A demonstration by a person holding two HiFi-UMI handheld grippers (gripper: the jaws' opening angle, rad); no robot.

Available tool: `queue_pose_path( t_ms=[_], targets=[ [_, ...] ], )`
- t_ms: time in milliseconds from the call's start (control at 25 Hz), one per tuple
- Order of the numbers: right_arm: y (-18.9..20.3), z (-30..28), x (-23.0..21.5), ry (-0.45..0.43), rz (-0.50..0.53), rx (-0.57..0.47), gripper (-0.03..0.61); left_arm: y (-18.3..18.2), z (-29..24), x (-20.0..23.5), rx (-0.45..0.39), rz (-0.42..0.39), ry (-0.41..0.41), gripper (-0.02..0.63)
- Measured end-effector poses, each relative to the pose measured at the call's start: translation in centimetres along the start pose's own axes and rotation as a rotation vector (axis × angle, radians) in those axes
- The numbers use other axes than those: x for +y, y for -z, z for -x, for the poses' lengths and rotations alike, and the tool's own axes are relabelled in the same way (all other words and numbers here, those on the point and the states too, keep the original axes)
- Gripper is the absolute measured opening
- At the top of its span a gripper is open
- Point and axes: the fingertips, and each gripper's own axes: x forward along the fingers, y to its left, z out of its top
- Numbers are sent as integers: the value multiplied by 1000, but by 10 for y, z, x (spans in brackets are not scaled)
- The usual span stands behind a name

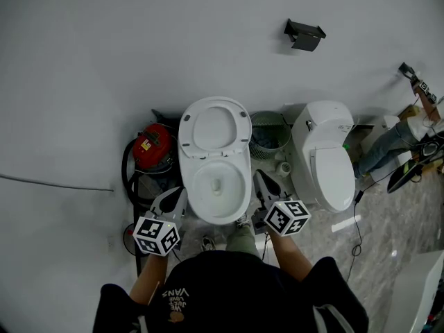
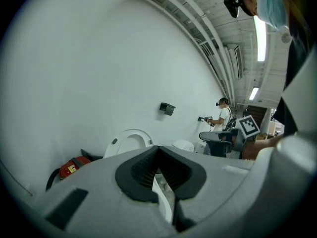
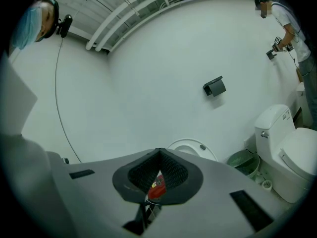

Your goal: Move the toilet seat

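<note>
In the head view the white toilet [image 1: 216, 186] stands against the wall with its seat and lid [image 1: 214, 127] raised upright over the open bowl. My left gripper [image 1: 179, 194] hovers just left of the bowl's front rim, jaws shut and empty. Just right of the bowl my right gripper [image 1: 258, 177] is shut too, holding nothing. In the left gripper view the closed jaws [image 2: 158, 150] point toward the raised seat [image 2: 130, 142]. In the right gripper view the closed jaws [image 3: 158, 152] aim just left of the raised seat [image 3: 190, 147].
A red canister with a black hose [image 1: 152, 146] sits left of the toilet. To the right are a green waste basket [image 1: 269, 134] and a second toilet [image 1: 326, 161] with its lid down. A black holder [image 1: 304, 35] hangs on the wall. Another person [image 1: 409, 134] works at far right.
</note>
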Motion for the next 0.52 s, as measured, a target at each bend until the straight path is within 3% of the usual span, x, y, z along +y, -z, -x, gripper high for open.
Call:
queue_pose_path(
  t_ms=[520],
  targets=[
    [-3,3,2,-3,11,6,-3,-5,-1,-10,-3,-8,19,3]
  ],
)
